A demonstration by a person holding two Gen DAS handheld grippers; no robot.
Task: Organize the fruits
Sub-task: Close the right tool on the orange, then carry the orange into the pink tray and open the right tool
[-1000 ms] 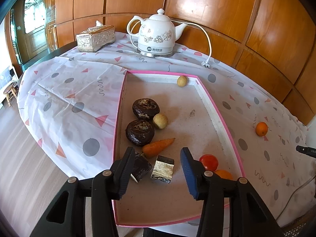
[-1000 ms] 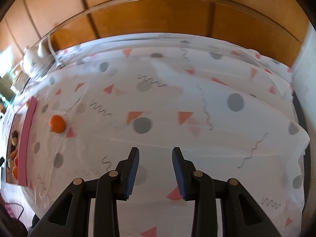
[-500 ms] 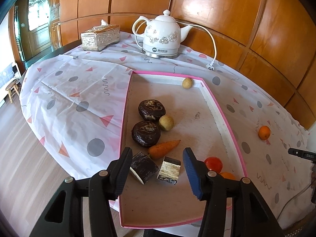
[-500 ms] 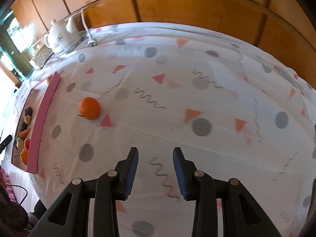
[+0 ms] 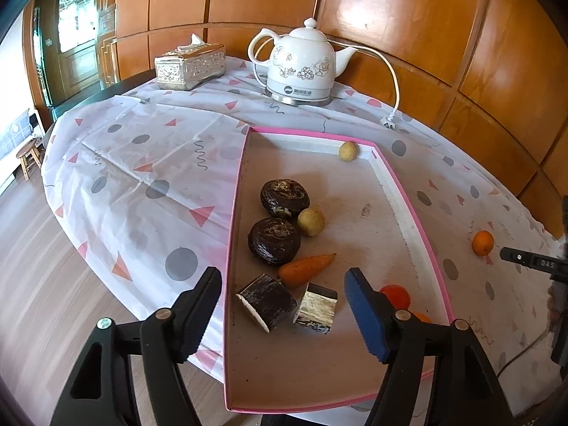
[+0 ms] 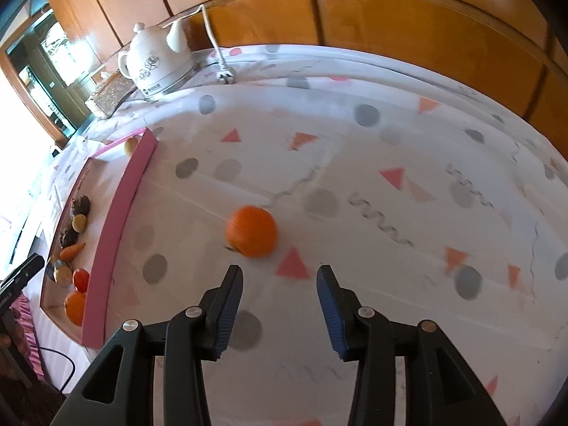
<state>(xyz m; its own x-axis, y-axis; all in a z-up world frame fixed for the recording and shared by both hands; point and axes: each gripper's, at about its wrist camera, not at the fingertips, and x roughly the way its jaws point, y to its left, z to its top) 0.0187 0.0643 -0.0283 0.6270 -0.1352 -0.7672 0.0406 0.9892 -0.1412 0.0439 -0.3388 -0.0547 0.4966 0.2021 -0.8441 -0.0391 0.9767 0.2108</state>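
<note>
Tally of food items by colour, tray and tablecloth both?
Dark brown round pieces: 2
Dark cut blocks with pale faces: 2
Pale yellow balls: 2
Orange carrot: 1
Red tomato: 1
Orange round fruits: 2, one in the tray, one on the cloth
Total: 10

R gripper (image 6: 280,284) jaws opening, empty — orange (image 6: 251,231) just ahead on tablecloth (image 6: 390,163).
</note>
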